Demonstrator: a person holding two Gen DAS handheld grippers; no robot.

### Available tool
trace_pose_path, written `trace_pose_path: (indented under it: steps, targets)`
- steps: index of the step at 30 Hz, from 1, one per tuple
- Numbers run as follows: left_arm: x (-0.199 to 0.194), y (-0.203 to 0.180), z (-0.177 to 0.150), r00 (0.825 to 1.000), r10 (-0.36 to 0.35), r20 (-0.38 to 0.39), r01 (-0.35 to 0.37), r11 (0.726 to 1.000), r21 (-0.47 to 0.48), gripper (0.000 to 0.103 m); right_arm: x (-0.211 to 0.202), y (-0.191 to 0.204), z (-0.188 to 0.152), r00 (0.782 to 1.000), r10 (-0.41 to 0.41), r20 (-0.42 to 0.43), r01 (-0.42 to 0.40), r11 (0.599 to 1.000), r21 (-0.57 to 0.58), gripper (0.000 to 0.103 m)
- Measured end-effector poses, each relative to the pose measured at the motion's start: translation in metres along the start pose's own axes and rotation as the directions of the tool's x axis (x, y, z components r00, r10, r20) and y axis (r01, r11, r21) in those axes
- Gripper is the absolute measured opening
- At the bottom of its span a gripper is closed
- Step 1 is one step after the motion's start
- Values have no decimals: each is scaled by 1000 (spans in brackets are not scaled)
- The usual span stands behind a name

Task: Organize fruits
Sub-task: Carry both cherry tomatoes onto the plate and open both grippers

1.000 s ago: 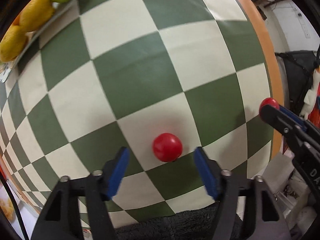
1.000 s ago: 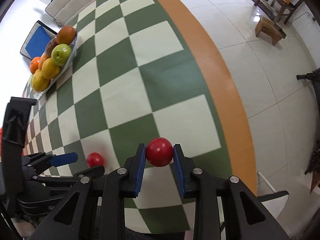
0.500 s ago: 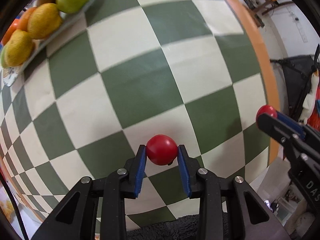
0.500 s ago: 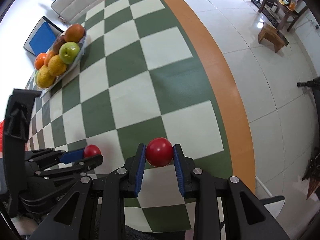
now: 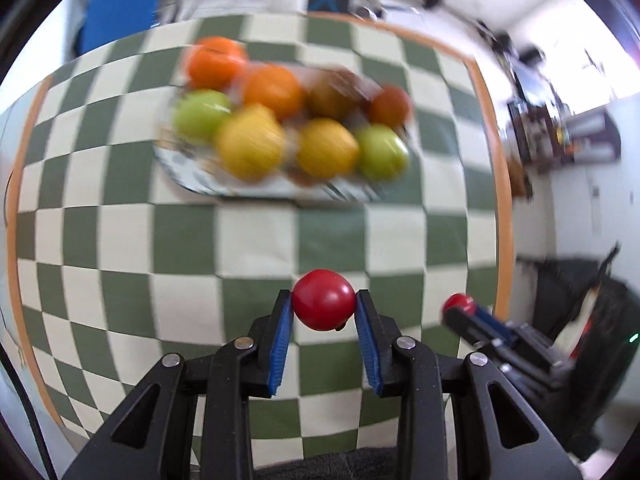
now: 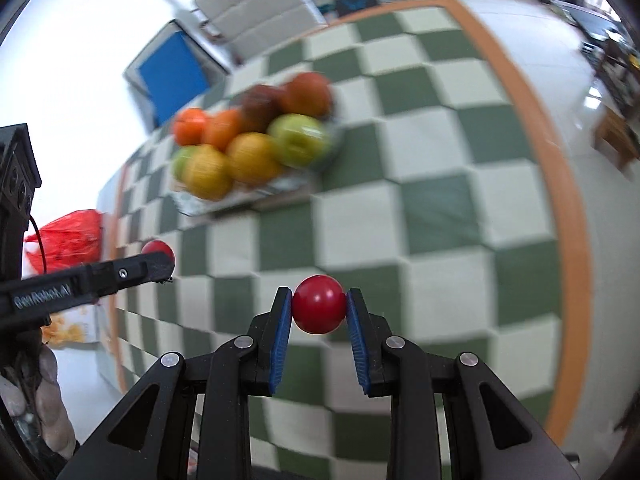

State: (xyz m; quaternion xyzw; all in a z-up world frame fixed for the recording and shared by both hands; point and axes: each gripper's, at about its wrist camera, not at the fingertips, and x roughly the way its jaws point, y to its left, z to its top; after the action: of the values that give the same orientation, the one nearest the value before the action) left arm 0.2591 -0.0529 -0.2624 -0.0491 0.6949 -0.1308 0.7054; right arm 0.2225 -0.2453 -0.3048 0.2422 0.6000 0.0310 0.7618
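Observation:
My left gripper (image 5: 323, 307) is shut on a small red round fruit (image 5: 323, 300), held up off the green-and-cream checkered table (image 5: 260, 240). A second red round fruit (image 6: 319, 309) sits between the blue pads of my right gripper (image 6: 319, 312), which is shut on it. Ahead of both stands a tray (image 5: 256, 190) piled with oranges, yellow fruit and green apples (image 5: 382, 152), blurred by motion. In the right wrist view the tray (image 6: 240, 200) lies up and to the left. Each gripper shows in the other's view: the right one (image 5: 460, 306) low right, the left one (image 6: 160, 258) at left.
The table's orange edge (image 6: 560, 184) curves down the right side, with tiled floor beyond. A blue chair (image 6: 172, 72) and a white padded chair (image 6: 256, 4) stand behind the table. A red plastic bag (image 6: 68, 236) lies at far left. A hand (image 6: 36, 408) holds the left gripper.
Both grippers have lifted and swung toward the fruit tray, each still carrying its red fruit. The tray now fills the upper middle of both views, blurred by the motion.

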Motion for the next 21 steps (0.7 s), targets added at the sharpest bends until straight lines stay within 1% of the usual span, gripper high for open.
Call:
trace_pose_path:
  steps: [2,5,6,8,11,16,21]
  targets:
    - [-5,27,27,1000,-5,15,6,998,-63,29,19,23,15,1000,31,-2,-31,999,-16,30]
    - [5,60,49,1000,-24,5,24,989,-149,29,55,58,39,998,60,-13,-61,997,-39,30]
    - [13,64,57,1000,-31,-2,30,985,-169,29,69,68,47,998,64,-21,-65,997,-44,30]
    - [29,82,74,998,-58,-31,50,974,-222,29,88,81,57,998,53,-31,-54,997,-55,30]
    - [41,104,92,993,-99,-68,77,960,-268,29,114,92,69,998,21,-52,-25,998,-61,30]
    - [63,114,108,987,-121,-110,87,957,-275,29,135,98,78,998,-29,-60,24,997,-73,30]
    - [75,115,114,984,-130,-123,93,959,-269,29,142,100,84,997,-53,-51,49,995,-85,31]
